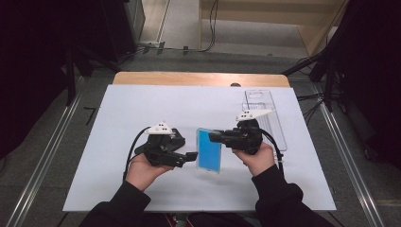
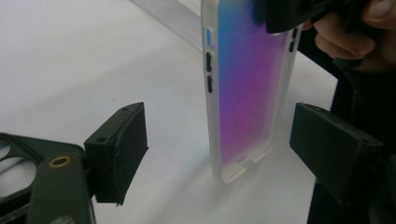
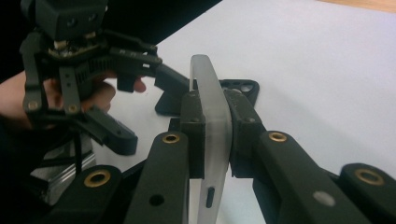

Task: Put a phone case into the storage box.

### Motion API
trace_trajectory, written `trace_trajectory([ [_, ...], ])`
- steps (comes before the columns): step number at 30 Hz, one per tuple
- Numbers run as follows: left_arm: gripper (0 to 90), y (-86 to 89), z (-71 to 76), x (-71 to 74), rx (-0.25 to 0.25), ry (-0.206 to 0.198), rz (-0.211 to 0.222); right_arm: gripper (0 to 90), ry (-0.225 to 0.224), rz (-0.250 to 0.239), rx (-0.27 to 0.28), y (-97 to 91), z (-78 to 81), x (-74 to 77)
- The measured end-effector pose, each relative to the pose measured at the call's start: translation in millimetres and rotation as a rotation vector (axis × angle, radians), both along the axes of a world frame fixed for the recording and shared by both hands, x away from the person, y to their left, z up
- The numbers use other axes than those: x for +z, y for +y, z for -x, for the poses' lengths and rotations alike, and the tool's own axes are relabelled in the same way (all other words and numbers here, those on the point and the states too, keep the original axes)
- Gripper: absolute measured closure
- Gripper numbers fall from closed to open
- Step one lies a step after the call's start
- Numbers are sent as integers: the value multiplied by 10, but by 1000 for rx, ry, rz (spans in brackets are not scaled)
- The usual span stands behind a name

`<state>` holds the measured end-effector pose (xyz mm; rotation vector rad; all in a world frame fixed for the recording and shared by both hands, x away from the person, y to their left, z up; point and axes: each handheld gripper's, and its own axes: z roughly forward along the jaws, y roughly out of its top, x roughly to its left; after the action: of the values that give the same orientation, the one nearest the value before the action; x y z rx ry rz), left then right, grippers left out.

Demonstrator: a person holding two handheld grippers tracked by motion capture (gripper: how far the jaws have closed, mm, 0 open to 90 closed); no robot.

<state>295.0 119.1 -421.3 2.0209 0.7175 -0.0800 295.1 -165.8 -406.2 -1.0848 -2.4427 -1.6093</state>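
Frosted phone case pinched upright in right gripper fingers, left gripper fingers spread — flanking it, untouching

From where I stand there is no writing, label, brand or number to read anywhere (not on the phone case, nor on the clear box behind it).

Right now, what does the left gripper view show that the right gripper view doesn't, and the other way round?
Left gripper view: the phone case's blue-to-purple face, with the left gripper's fingers standing open either side of it, not touching.

Right gripper view: the right gripper shut on the case's frosted edge, and the left gripper's whole body beyond.

Both: the case, held upright over the white table.
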Motion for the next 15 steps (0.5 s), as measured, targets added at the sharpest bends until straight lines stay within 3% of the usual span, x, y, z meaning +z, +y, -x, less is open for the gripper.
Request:
trace_trajectory([
  [9, 204, -21, -50, 73, -136, -32, -12, 769, -34, 16, 92, -33, -31, 13],
  [13, 204, -42, -67, 89, -166, -25, -10, 769, -39, 21, 146, -24, -25, 20],
  [15, 204, -42, -80, 97, -188, 4, 0, 769, -36, 29, 171, -19, -20, 12],
])
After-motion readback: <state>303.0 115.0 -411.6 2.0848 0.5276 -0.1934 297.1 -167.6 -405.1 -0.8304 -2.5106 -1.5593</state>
